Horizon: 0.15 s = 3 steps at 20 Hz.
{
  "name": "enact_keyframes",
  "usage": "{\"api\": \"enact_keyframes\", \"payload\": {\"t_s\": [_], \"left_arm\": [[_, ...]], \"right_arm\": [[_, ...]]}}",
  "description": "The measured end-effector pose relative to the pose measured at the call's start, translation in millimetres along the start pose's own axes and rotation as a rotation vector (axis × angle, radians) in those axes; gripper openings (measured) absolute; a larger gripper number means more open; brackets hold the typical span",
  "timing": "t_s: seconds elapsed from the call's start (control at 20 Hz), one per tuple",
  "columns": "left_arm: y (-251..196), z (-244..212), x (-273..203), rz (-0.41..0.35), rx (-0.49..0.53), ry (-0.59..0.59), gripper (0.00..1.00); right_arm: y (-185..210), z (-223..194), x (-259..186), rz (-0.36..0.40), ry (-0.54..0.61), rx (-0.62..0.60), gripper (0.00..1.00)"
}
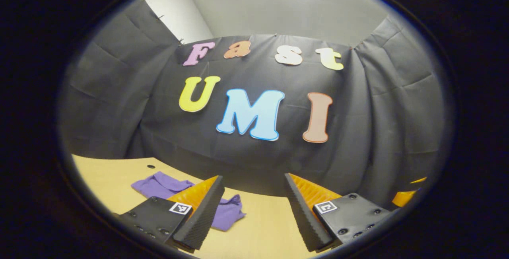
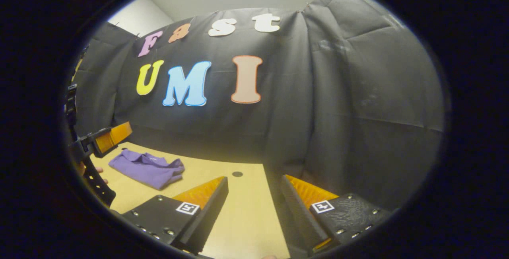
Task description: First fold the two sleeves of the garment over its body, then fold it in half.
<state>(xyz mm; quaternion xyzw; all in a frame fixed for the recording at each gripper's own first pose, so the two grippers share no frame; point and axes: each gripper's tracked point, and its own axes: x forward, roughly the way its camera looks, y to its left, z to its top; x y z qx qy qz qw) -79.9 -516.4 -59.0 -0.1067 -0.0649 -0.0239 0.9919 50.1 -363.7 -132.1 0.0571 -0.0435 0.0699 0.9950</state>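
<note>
garment (image 2: 148,168) on table (image 2: 246,215), booth wall behind, left hand-held gripper (image 2: 104,140) beside it

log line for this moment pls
left claw: open, holding nothing | right claw: open, holding nothing | purple garment: compact bundle on table | contact: none

You hold the left gripper (image 1: 254,211) and the right gripper (image 2: 254,211) raised and level, each with its fingers spread wide, gripping nothing.
</note>
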Motion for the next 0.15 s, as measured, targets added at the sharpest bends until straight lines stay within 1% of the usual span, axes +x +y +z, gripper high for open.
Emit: {"api": "enact_keyframes", "payload": {"t_s": [0.05,0.15], "left_arm": [[-25,-29,0,-0.014,0.023,0.041,0.94],[-75,-82,0,-0.091,-0.007,0.092,0.94]], "right_arm": [[-18,-8,6,-0.006,-0.012,-0.003,0.87],[-51,-34,24,-0.022,-0.020,-0.022,0.87]]}}
